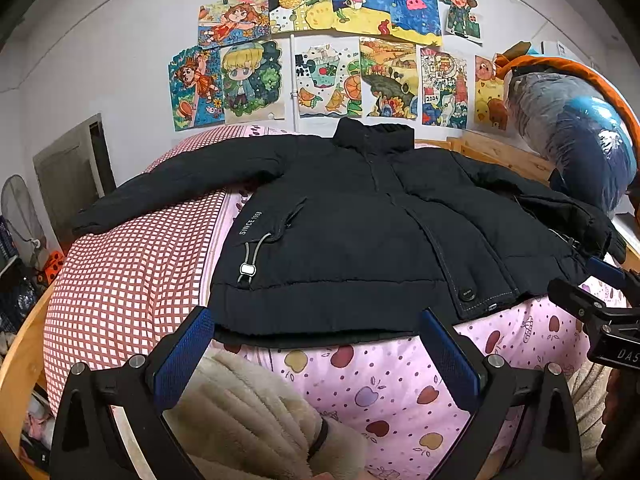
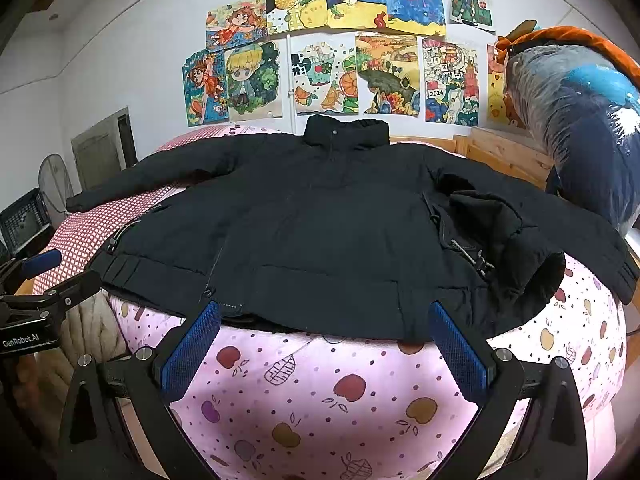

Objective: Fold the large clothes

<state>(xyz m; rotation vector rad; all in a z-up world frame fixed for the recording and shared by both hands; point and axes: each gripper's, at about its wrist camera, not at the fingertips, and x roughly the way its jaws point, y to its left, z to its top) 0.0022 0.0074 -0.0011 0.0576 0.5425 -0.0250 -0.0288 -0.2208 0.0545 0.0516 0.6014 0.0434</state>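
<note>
Two claws, left claw and right claw, both spread wide and gripping nothing, poised just short of the hem. Black jacket spread front-up across the bed's pink apple-print quilt, sleeves out to either side, collar toward the drawing-covered wall.
</note>
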